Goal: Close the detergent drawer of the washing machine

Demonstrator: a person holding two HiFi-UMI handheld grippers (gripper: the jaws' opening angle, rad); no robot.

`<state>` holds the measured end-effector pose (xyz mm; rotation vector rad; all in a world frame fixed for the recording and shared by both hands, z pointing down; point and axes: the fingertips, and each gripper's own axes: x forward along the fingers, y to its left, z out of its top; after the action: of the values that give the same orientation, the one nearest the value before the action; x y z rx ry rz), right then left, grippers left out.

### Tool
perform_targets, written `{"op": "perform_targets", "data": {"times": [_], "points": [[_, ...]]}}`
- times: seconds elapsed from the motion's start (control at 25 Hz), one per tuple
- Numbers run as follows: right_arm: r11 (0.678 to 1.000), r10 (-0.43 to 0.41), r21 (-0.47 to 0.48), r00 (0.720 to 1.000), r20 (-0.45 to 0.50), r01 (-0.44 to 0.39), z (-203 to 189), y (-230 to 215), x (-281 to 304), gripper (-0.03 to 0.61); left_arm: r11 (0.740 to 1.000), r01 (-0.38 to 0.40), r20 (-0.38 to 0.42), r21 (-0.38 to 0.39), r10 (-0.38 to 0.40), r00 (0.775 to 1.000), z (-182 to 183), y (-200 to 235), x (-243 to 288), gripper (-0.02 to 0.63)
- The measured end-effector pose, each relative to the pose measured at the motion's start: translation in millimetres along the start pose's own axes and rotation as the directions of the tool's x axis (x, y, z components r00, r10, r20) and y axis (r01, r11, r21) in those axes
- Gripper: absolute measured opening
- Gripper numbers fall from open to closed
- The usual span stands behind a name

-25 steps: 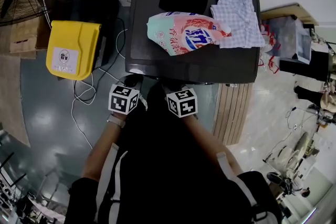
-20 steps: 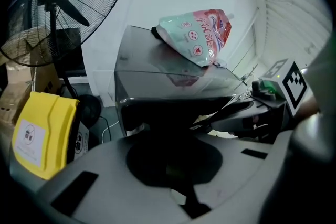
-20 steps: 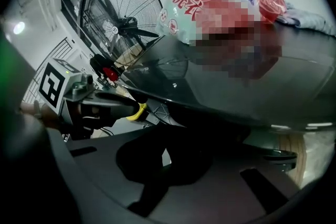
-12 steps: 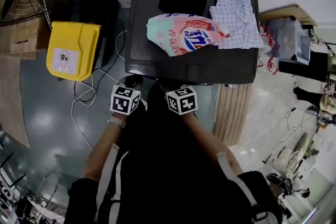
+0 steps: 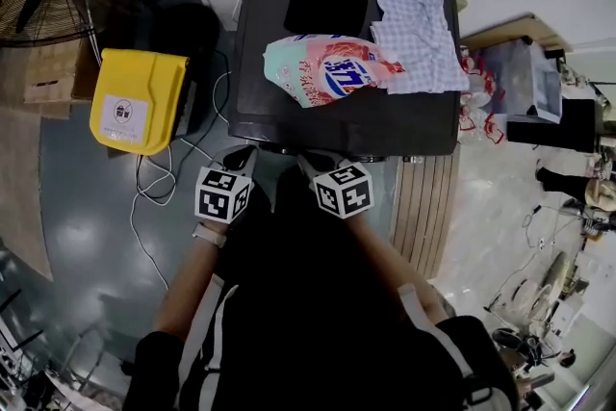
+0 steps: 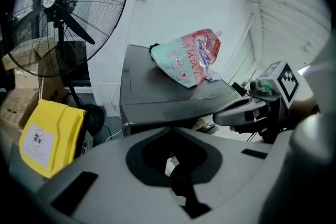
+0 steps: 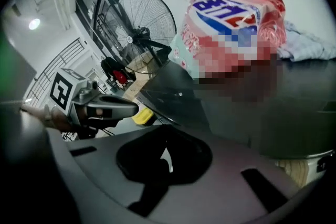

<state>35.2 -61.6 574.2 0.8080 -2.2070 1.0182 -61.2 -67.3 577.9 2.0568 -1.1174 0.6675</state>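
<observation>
Dark-grey washing machine (image 5: 258, 63) carries a pink pouch (image 5: 327, 77); left claw (image 6: 170, 131) and right claw (image 7: 165, 131) are pressed together.

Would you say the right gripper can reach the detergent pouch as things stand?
Probably yes: the right gripper sits at the front edge of the washing machine, with only bare top before the detergent pouch.

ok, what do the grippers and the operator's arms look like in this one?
The left gripper and right gripper match: broad matte grey jaws around a dark diamond-shaped cut-out, a dark handle, and a white cube with black square markers on top. The person wears a black top with pale shoulder straps, and a light band on the left wrist.
</observation>
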Motion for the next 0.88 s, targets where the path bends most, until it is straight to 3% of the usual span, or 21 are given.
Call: {"op": "perform_targets", "data": {"times": [0.16, 0.4, 0.6, 0.88], "points": [[0.998, 0.006, -0.063, 0.994, 0.105, 0.001, 33, 8, -33, 0.015, 1.000, 0.007, 0.122, 0.028, -0.010, 0.992, 27, -11, -27, 0.011], [0.988, 0.015, -0.154, 0.962, 0.272, 0.028, 94, 18, -89, 0.015, 0.997, 0.016, 0.289, 0.081, -0.039, 0.957, 86, -22, -63, 0.011], [0.978, 0.031, -0.202, 0.921, 0.389, 0.053, 140, 23, -135, 0.015, 0.989, 0.010, 0.410, 0.145, -0.069, 0.909, 144, -36, -92, 0.011], [0.950, 0.050, -0.293, 0.868, 0.494, 0.112, 183, 39, -186, 0.015, 0.976, -0.005, 0.553, 0.217, -0.119, 0.825, 210, -68, -141, 0.011]]}}
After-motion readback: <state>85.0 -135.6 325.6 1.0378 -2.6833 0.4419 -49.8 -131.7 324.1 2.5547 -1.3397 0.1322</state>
